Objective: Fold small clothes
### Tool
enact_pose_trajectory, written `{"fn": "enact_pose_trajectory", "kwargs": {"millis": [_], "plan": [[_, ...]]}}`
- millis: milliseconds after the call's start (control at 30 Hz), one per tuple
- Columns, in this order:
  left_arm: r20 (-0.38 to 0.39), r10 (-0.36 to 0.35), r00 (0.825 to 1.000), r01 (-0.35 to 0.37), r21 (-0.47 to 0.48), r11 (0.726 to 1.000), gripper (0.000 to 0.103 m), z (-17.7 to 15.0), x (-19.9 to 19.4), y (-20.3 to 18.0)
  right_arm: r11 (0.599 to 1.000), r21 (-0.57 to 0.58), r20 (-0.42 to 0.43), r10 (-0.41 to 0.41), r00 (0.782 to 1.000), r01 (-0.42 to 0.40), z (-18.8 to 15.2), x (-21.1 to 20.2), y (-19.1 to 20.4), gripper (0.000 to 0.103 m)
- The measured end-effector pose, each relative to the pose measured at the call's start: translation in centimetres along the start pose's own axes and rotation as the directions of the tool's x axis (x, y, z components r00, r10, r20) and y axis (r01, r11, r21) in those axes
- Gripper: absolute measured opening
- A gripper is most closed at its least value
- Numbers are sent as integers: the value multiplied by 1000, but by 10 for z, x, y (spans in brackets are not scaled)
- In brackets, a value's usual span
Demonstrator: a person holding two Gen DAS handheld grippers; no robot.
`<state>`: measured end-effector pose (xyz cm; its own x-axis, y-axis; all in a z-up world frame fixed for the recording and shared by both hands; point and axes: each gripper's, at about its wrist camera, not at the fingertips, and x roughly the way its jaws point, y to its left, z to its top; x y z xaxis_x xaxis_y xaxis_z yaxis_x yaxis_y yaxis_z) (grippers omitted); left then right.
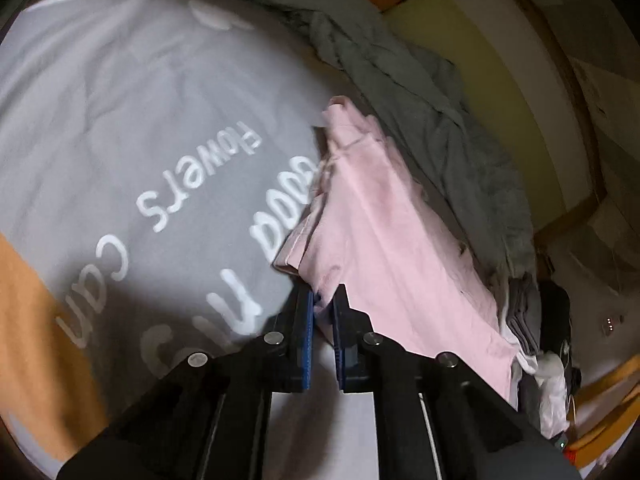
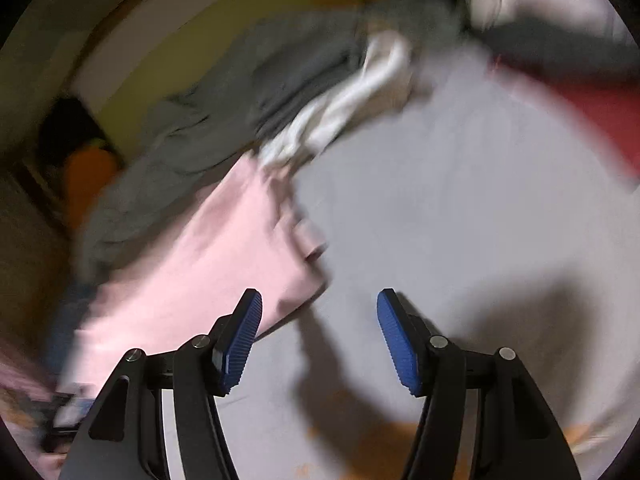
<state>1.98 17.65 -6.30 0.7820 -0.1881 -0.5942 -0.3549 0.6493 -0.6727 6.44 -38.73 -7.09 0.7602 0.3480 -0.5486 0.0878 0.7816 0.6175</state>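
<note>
A small pink garment point(image 1: 384, 236) lies stretched over the grey bed sheet with white lettering point(image 1: 140, 120). My left gripper point(image 1: 324, 300) is shut on the pink garment's near edge, cloth pinched between its blue pads. In the right wrist view, which is blurred by motion, the pink garment point(image 2: 200, 276) lies to the left on the grey sheet point(image 2: 460, 220). My right gripper point(image 2: 318, 308) is open and empty, just right of the garment's edge; its left finger point(image 2: 244, 340) overlaps the cloth's corner.
A crumpled grey garment point(image 1: 420, 100) lies beyond the pink one, against a yellow-and-white headboard point(image 1: 500, 80). Folded grey and white clothes point(image 1: 528, 320) sit at the right. White cloth point(image 2: 348, 104) and a red item point(image 2: 592, 112) lie further off. Orange fabric point(image 1: 32, 340) borders the sheet.
</note>
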Motion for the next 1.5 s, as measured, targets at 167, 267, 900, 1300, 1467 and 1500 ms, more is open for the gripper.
{"fn": "enact_pose_trajectory", "kwargs": {"millis": [167,267,900,1300,1467,1500], "plan": [[48,9,999,-10,25,1000,7,-6,-15,-2,994,36,20,100,995,-101,9,11,-4,3],[68,-12,998,12,-2,1000,4,-8,-28,5,999,-30,128,31,991,-28,3,-15,4,3],[222,158,962,-225,323,919,5,-54,-122,-17,973,-130,76,-181,981,189,-58,-96,12,12],[177,134,975,-209,529,822,39,-37,-37,-110,984,-173,-6,-46,999,44,58,-65,25,33],[207,271,940,-335,412,848,48,-13,-28,-74,954,-298,-58,-17,998,-1,40,-37,42,41],[199,285,937,-344,403,848,49,-11,-28,-66,944,-329,-66,-22,998,-1,35,-32,46,45]]}}
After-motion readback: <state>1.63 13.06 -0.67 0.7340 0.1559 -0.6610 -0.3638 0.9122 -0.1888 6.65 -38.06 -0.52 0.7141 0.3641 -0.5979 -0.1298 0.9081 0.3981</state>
